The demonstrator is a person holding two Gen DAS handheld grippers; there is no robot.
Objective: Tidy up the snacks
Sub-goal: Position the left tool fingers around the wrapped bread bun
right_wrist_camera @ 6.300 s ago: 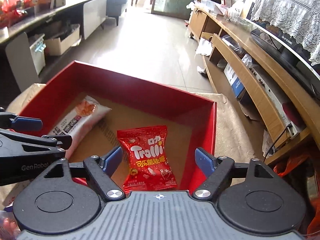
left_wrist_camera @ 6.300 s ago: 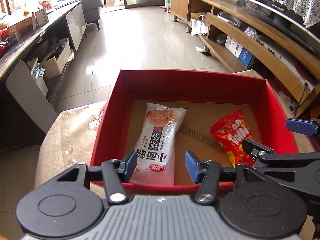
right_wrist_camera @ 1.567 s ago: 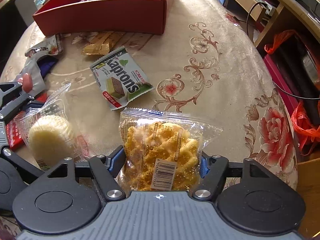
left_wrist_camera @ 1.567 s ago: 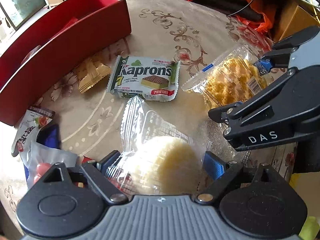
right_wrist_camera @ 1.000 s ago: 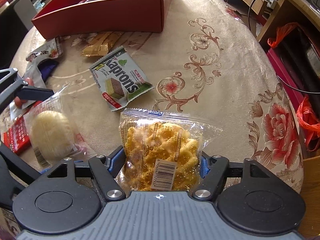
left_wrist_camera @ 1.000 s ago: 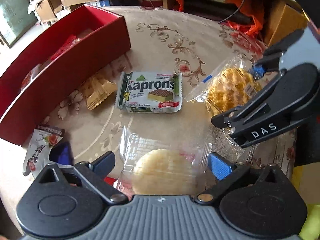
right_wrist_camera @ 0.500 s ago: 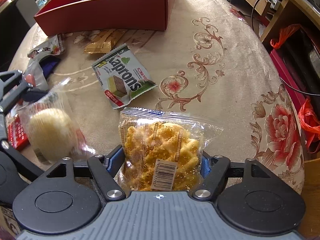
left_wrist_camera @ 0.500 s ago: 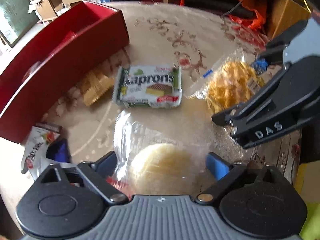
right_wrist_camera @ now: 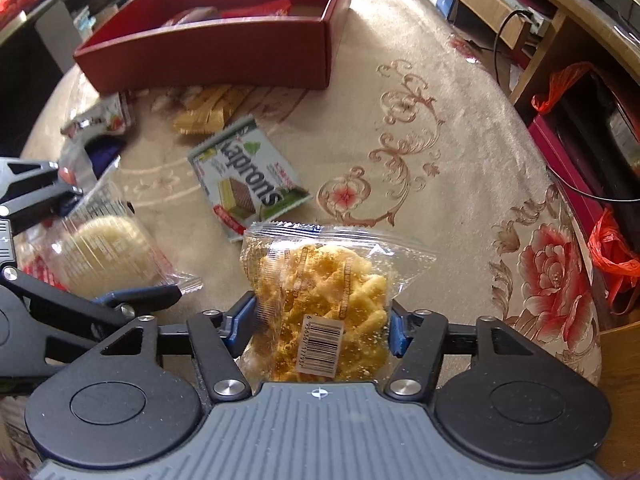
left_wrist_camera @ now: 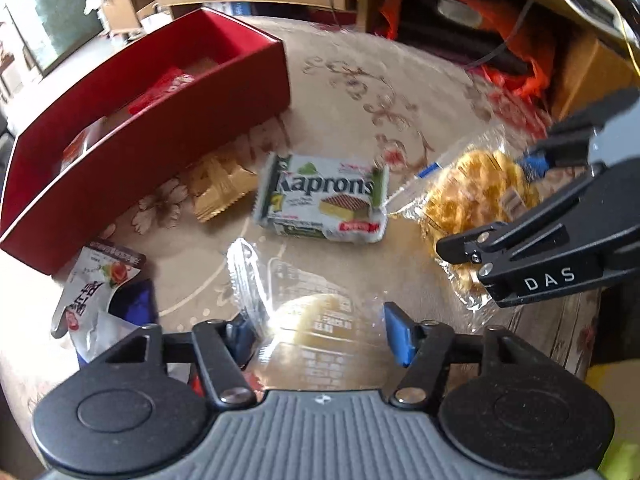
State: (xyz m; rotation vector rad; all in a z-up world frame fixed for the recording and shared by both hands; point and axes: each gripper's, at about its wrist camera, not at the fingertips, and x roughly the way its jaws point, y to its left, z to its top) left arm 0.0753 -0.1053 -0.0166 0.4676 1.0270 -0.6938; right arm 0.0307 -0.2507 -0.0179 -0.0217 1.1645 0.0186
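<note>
Left wrist view: my left gripper [left_wrist_camera: 320,330] is closing its jaws around the clear-wrapped rice cake [left_wrist_camera: 316,316] at lower centre; the pads look just on the crinkled film, so I should squeeze until the cake itself is caught.

Right wrist view: my right gripper [right_wrist_camera: 322,326] is closing on the bag of yellow crisps [right_wrist_camera: 320,300], pads pressing its sides. The red box [right_wrist_camera: 224,52] sits upper left.

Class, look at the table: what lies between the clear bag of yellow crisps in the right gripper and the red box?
The green-and-white Kaprons wafer pack lies between the crisps bag and the red box, with gold-wrapped snacks nearer the box. The right wrist view shows it best.
</note>
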